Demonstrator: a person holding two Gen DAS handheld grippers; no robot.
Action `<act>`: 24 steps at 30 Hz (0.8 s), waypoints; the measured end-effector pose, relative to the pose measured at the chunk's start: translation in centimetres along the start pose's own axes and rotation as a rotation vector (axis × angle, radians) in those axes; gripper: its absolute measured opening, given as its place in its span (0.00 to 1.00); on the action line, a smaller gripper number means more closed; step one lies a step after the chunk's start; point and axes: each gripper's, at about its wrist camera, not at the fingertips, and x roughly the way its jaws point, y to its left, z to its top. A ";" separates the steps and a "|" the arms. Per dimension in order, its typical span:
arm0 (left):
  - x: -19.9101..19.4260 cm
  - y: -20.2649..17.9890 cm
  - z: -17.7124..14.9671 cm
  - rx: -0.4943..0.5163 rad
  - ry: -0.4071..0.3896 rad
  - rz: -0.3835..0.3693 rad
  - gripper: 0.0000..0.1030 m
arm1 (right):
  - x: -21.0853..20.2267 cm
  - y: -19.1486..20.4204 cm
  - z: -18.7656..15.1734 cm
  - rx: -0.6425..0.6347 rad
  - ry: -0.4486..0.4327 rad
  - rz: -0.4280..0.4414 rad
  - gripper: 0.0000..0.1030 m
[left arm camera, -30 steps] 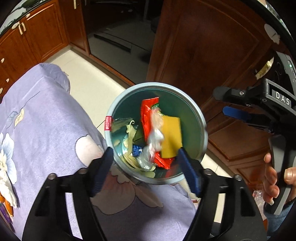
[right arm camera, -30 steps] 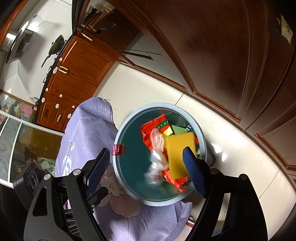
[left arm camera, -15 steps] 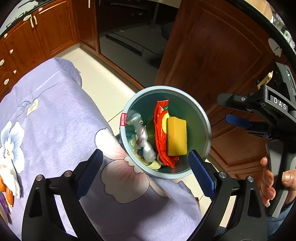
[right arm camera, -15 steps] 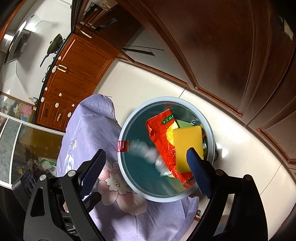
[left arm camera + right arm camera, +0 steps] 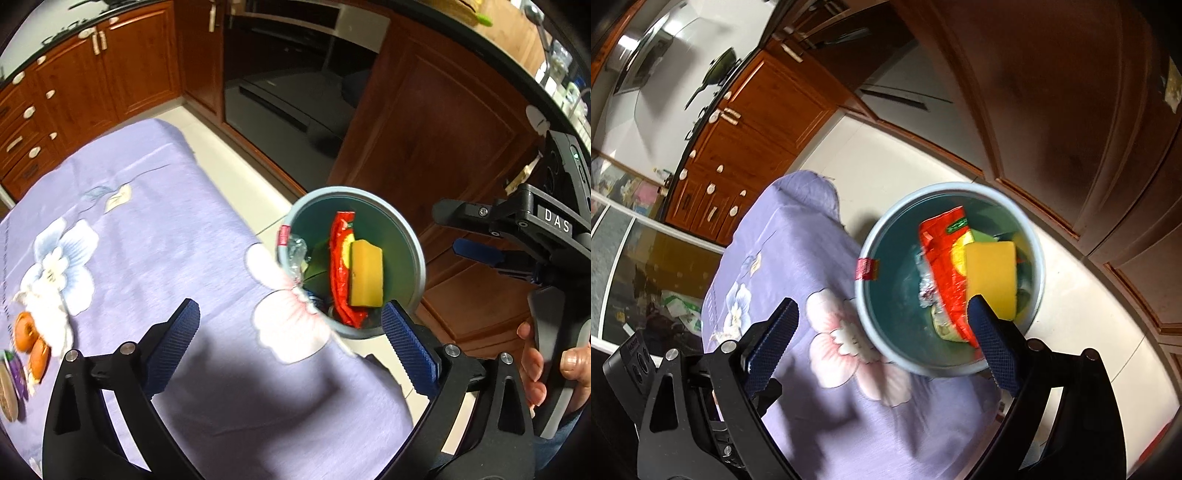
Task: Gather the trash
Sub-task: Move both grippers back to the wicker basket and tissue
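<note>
Two grippers stood released and empty above the table's near corner; the jaws of both the left gripper (image 5: 290, 325) and the right gripper (image 5: 884, 325) had just been opening, nothing between them. The trash sat in the bin (image 5: 415, 254) on the floor just off the table's right edge: a red wrapper (image 5: 338, 269), a yellow sponge (image 5: 365, 273), crumpled clear plastic (image 5: 295, 254). All looked light and soft; the wrapper probably slippery, best pinched at a fold. The purple tablecloth (image 5: 147, 236) lay open to the left; dark cabinets (image 5: 443, 129) crowded the far right.
</note>
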 end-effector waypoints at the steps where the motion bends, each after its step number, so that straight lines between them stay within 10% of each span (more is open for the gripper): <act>1: -0.4 0.6 -0.3 -0.013 -0.004 0.003 0.96 | 0.2 0.7 -0.3 -0.010 0.004 0.001 0.86; 24: -10.5 22.9 -11.6 -0.399 -0.105 0.187 0.96 | 9.3 19.4 -8.7 -0.292 0.222 0.057 0.86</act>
